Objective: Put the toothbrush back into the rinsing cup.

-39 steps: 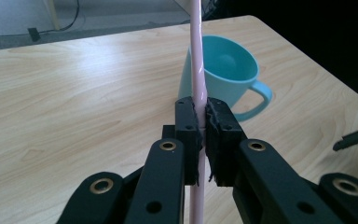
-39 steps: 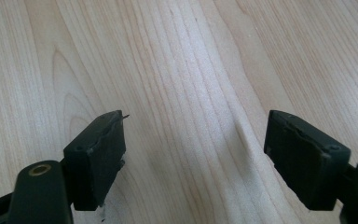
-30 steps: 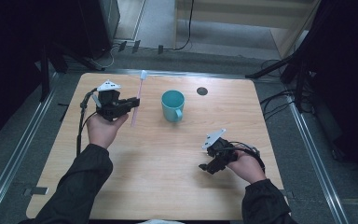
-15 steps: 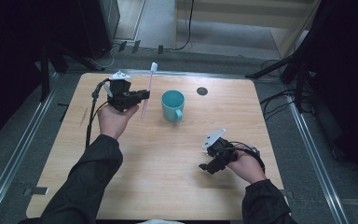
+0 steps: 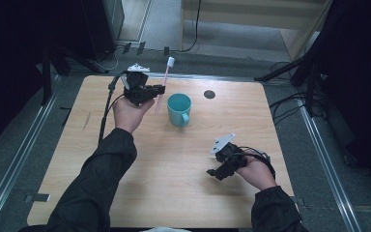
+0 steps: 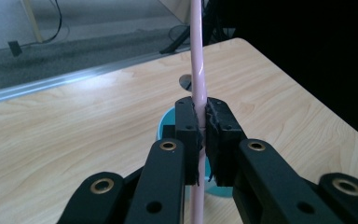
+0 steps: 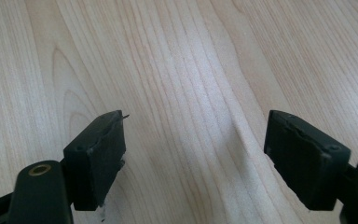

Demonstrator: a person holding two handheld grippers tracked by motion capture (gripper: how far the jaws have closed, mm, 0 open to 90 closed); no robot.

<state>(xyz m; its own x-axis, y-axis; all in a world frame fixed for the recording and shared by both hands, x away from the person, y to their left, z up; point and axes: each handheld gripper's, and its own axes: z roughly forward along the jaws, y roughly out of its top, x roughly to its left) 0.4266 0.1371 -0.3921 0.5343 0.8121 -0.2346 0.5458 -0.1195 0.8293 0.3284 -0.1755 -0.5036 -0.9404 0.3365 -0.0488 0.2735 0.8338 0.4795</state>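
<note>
A pink toothbrush with a white head stands nearly upright in my left gripper, which is shut on its handle, just left of a teal mug on the wooden table. In the left gripper view the pink toothbrush handle runs up between the closed jaws of the left gripper, with the teal mug right behind them. My right gripper rests low near the table's front right, open and holding nothing; the right gripper shows bare wood between its jaws.
A small dark round mark lies on the table behind and right of the mug. Metal rails run along both sides of the table. Cables trail on the floor at the back and right.
My left gripper has carried the toothbrush right and away from me, tilting it more upright, until it stands just beside the mug. The right gripper has stayed put.
</note>
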